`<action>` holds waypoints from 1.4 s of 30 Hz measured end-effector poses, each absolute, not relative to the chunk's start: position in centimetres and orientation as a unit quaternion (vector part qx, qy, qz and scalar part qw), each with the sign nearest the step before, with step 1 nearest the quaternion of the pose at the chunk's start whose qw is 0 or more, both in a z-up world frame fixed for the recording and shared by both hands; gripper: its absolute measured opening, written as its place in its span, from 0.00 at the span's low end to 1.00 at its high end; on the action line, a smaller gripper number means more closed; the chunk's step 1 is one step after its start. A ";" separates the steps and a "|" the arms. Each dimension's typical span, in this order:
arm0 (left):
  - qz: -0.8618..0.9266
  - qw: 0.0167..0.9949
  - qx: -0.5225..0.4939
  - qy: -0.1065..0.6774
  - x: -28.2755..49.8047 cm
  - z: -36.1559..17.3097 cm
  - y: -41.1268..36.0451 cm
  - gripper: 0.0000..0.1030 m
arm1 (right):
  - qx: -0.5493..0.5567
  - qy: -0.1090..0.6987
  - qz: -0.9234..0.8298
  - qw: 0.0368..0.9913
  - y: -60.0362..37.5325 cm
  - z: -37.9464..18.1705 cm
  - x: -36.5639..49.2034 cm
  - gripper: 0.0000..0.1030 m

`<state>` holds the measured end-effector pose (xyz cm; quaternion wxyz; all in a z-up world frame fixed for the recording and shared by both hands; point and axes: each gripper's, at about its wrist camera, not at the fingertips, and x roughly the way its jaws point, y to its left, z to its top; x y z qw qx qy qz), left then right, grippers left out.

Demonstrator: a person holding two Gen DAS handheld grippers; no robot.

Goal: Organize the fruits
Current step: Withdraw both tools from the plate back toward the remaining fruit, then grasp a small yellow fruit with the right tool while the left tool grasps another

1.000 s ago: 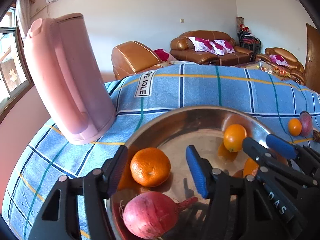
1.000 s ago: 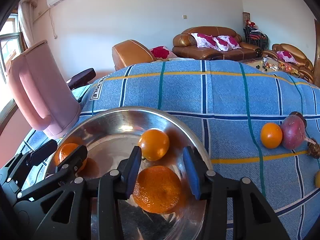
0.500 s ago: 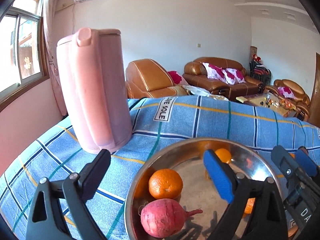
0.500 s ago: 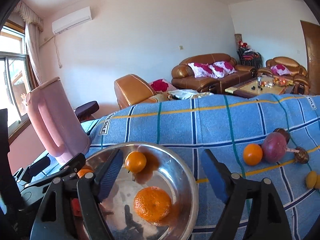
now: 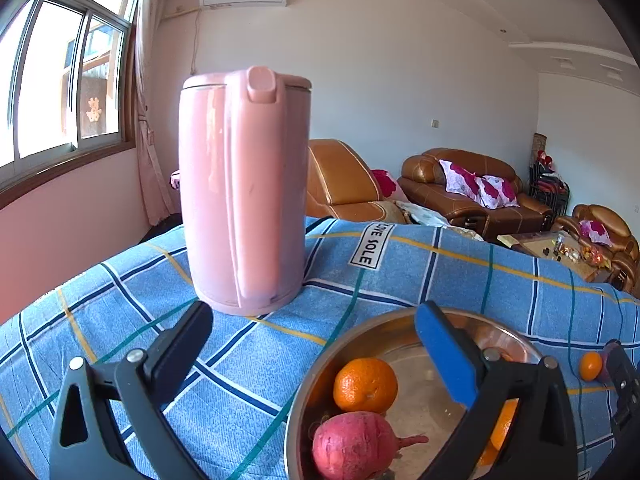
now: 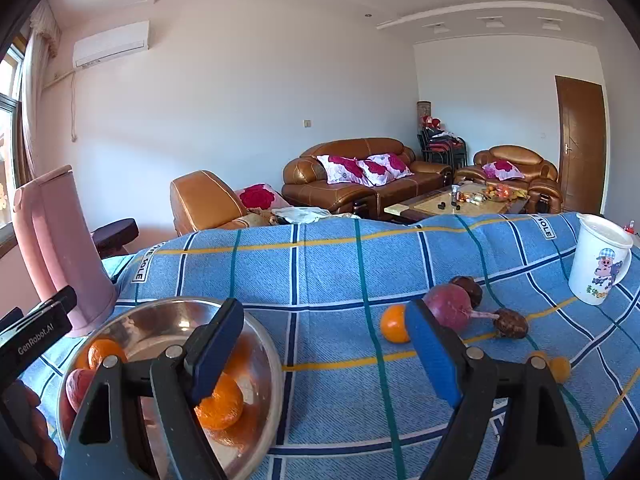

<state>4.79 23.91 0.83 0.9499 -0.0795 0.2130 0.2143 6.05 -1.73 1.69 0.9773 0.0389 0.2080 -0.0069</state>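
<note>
Both hand-held grippers, left point(image 5: 312, 332) and right point(image 6: 326, 330), just let go; jaws opening, empty. Oranges now sit in the steel bowl point(image 6: 264, 344); loose orange point(image 6: 393, 324) at two o'clock comes next, probably.

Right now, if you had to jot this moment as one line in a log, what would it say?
left gripper: opening, nothing between jaws | right gripper: opening, nothing between jaws | metal bowl: oranges, red root | blue cloth: orange, more produce loose
</note>
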 end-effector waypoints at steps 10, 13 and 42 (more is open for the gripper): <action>0.221 0.943 -0.081 0.234 4.1 -0.9 22.8 1.00 | 0.041 0.220 -0.024 0.974 -5.1 1.7 3.8 0.81; 0.214 0.950 -0.064 0.218 3.3 -0.6 21.8 1.00 | 0.032 0.218 -0.030 0.975 -6.3 1.9 3.1 0.81; 0.060 0.973 0.012 0.223 0.0 0.0 7.4 1.00 | 0.051 0.241 -0.113 0.963 -22.7 1.8 1.8 0.81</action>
